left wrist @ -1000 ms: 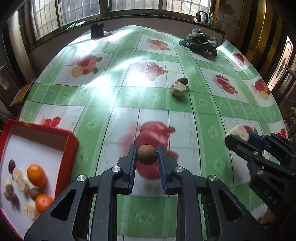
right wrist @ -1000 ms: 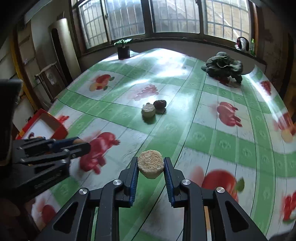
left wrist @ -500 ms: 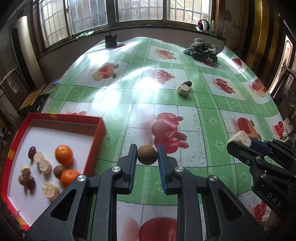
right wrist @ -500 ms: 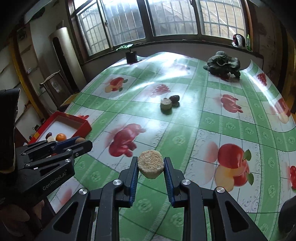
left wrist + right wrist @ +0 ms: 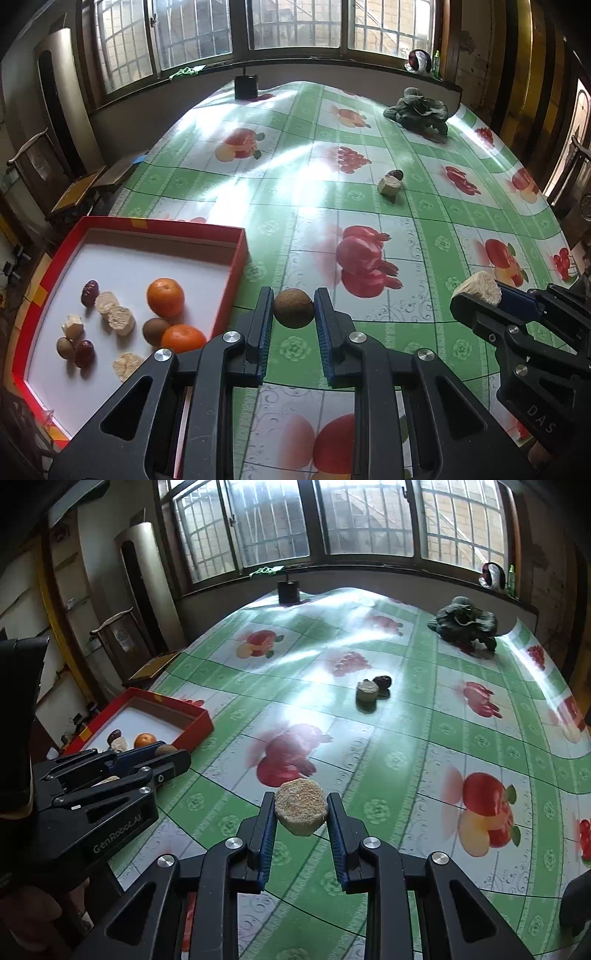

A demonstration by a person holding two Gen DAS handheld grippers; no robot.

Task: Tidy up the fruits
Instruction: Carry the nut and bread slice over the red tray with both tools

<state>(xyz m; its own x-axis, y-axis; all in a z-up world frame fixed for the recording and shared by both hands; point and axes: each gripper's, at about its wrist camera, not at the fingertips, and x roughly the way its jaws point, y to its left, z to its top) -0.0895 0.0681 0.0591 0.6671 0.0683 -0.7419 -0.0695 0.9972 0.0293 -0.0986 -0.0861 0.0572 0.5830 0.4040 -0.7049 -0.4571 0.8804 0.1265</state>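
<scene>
Green fruit-print tablecloth (image 5: pixel 424 206) filled both views. My left gripper (image 5: pixel 294 314) was held level above it, lower centre of frame, jaws clamped on a small brown round fruit (image 5: pixel 294 313); red tray (image 5: pixel 236 258) lay at lower left. My right gripper (image 5: pixel 301 814) pinched a pale, crumbly cut fruit piece (image 5: pixel 301 811), also held clear of the cloth.

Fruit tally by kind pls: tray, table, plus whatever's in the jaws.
round orange citrus fruits: 2
dark red wrinkled dates: 3
round brown fruits: 3, 1 held
pale beige cut chunks: 6, 1 held
Total: 14
</scene>
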